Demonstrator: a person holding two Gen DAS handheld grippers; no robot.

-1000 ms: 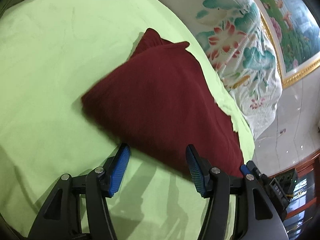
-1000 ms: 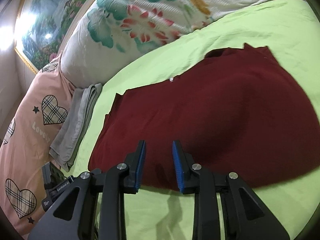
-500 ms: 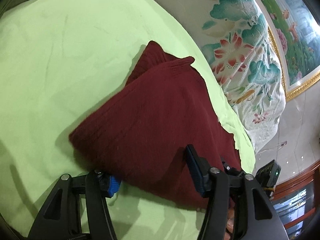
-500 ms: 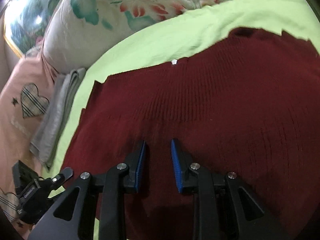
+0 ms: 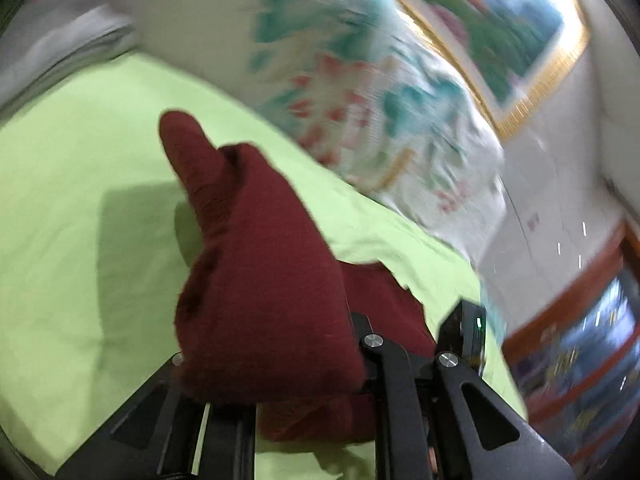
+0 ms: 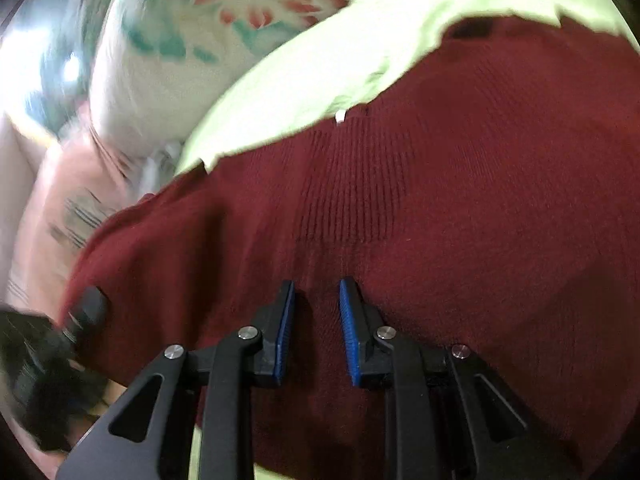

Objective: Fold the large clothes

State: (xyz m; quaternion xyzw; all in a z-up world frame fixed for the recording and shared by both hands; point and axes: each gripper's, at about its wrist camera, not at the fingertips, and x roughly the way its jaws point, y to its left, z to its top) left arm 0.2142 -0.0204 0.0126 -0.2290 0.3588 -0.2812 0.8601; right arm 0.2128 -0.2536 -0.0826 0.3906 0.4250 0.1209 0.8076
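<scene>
A dark red knit sweater lies spread on the lime-green bedsheet. In the left wrist view a bunched edge of the sweater rises off the sheet and drapes over my left gripper. Its jaws are closing on the fabric, which hides the pads. My right gripper rests low on the sweater's middle. A narrow gap shows between its blue pads, with the knit lying flat under them and none pinched.
A floral quilt and a pink pillow lie along the far side of the bed. Folded grey cloth sits at the top left. A framed painting hangs on the wall. The bed edge drops to the floor on the right.
The left gripper slid onto the sweater's edge, closed on it and lifted it up off the sheet. The right gripper came down lower over the sweater's middle, its gap staying narrow.
</scene>
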